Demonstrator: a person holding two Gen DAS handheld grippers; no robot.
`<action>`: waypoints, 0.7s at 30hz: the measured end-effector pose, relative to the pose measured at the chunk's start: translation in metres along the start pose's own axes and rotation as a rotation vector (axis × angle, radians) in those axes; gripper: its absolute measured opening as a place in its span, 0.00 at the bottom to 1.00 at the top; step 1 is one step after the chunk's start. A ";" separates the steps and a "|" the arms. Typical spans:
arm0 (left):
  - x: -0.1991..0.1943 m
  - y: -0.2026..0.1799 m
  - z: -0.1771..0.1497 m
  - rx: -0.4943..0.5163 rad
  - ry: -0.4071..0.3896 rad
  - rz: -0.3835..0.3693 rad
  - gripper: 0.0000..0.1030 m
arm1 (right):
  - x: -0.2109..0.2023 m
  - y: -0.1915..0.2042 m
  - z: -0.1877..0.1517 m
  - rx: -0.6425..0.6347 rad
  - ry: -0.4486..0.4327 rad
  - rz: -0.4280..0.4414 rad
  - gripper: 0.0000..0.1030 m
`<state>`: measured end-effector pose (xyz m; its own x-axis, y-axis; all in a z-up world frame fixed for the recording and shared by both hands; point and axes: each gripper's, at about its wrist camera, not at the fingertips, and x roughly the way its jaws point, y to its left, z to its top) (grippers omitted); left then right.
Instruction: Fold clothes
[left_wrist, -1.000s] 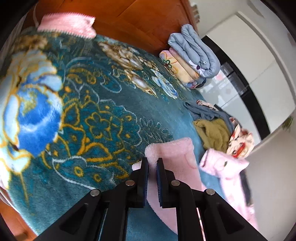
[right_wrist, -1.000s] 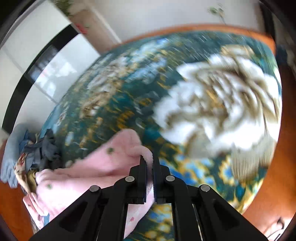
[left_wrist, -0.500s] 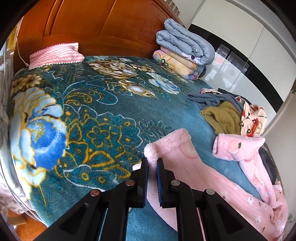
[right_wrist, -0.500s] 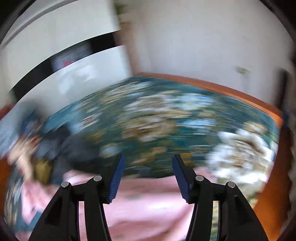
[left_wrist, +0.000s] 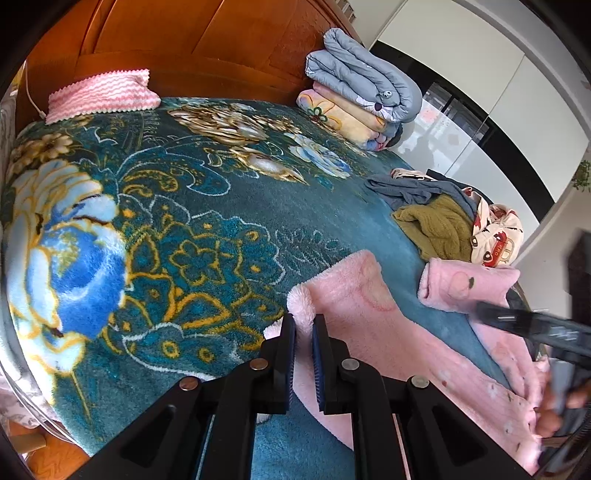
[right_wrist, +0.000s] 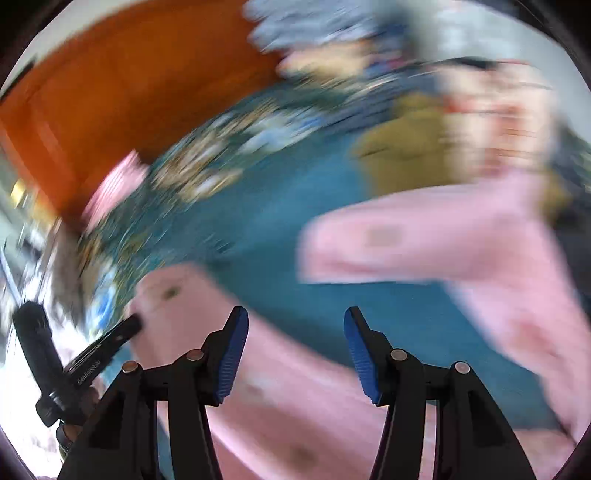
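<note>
Pink fleece pants (left_wrist: 373, 328) lie spread on the teal floral blanket (left_wrist: 184, 221), one leg end near me, the other leg (left_wrist: 465, 288) further right. My left gripper (left_wrist: 303, 332) is shut on the cuff edge of the near leg. My right gripper (right_wrist: 295, 343) is open and empty above the pants (right_wrist: 424, 243); its view is blurred by motion. The right gripper also shows at the right edge of the left wrist view (left_wrist: 535, 325).
A pile of unfolded clothes (left_wrist: 443, 218) lies at the bed's far right. Folded quilts (left_wrist: 362, 85) are stacked by the wooden headboard (left_wrist: 166, 40). A pink pillow (left_wrist: 99, 96) lies at the back left. The bed edge runs along the left.
My right gripper let go of the pink pants, opened, and swung around toward the headboard side. My left gripper kept its hold on the cuff and tilted to a more level view.
</note>
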<state>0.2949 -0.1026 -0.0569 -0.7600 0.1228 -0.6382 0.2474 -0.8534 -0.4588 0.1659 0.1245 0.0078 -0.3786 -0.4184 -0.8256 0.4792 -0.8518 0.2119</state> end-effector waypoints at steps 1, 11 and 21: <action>0.000 0.001 0.000 -0.003 0.005 -0.003 0.12 | 0.018 0.015 0.004 -0.041 0.034 0.011 0.54; 0.001 0.018 -0.001 -0.042 0.061 -0.048 0.11 | 0.100 0.080 0.010 -0.169 0.122 -0.016 0.54; -0.019 0.017 0.003 -0.033 -0.056 -0.056 0.08 | 0.037 0.104 0.025 -0.269 -0.097 -0.075 0.07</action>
<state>0.3114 -0.1214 -0.0510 -0.8054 0.1404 -0.5759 0.2227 -0.8287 -0.5135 0.1820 0.0124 0.0124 -0.4884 -0.3967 -0.7772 0.6349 -0.7726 -0.0046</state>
